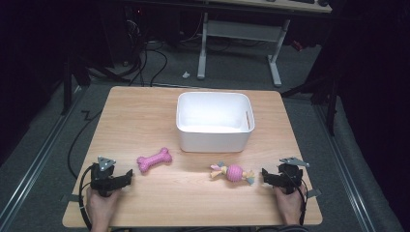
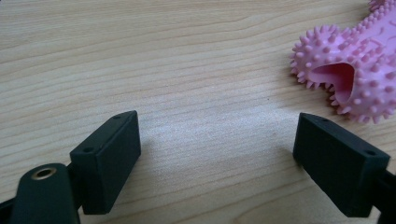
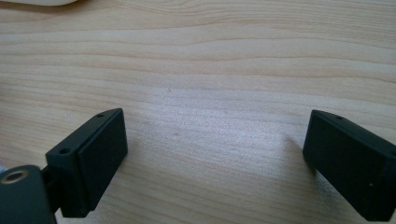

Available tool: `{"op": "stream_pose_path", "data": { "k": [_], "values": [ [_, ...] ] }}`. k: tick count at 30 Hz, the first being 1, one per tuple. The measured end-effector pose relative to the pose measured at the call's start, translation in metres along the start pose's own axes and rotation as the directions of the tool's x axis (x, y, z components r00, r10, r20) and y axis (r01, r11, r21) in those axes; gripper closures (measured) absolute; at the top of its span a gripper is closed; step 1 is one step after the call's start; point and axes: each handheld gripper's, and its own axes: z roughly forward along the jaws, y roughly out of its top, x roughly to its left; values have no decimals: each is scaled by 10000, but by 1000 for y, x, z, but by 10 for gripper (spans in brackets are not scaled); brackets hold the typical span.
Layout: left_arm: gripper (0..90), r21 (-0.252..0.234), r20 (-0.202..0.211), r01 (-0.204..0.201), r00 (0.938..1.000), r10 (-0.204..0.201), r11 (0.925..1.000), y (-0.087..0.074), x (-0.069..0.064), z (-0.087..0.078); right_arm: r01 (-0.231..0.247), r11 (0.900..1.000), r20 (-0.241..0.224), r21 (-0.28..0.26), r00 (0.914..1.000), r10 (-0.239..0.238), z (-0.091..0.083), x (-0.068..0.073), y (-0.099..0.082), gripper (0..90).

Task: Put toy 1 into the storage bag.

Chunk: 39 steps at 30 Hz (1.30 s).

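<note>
A white rectangular plastic bin [image 1: 213,122] stands on the light wooden surface [image 1: 145,116], toward its far middle, and serves here as the landmark. Nearer the person than the bin and off its left corner lies a pink spiky rubber bone toy [image 1: 154,160], flat on the wood. Nearer the person than the bin's right half lies a pink ball toy with knotted rope ends [image 1: 233,172], also flat and apart from the bin.

The left tool [image 1: 126,177], held in a hand [image 1: 100,205], sits well to the near left of the bin, just beside the bone toy without touching it. Its jaws stand wide apart with only bare wood between them; in the left gripper view one knobbly end of the bone toy [image 2: 348,70] lies just beyond the right-hand jaw.

The right tool [image 1: 264,176] sits to the near right of the bin, close beside the ball toy's rope end, jaws spread wide over bare wood and gripping nothing.
</note>
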Motion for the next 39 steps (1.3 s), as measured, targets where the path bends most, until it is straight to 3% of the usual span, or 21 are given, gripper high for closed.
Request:
{"op": "stream_pose_path", "data": {
  "k": [10, 22, 33, 39],
  "values": [
    [142, 34, 11, -64, 10000, 64, 10000, 0, 0, 0, 146, 9998, -29, -162, 9999, -147, 1, 0, 1, 138],
    [146, 63, 301, -305, 9991, 303, 9995, 1, -2, 1, 267, 9995, -166, -165, 9995, -270, -1, 2, 0, 148],
    [166, -50, 628, -208, 9978, 211, 9998, 1, -5, 0, 343, 9991, -237, -233, 9991, -348, -1, 2, 0, 166],
    [171, -72, 1098, 118, 9939, -109, 9999, 0, -2, -4, 351, 9991, -235, -240, 9991, -357, -1, 3, 0, 171]
  ]
}}
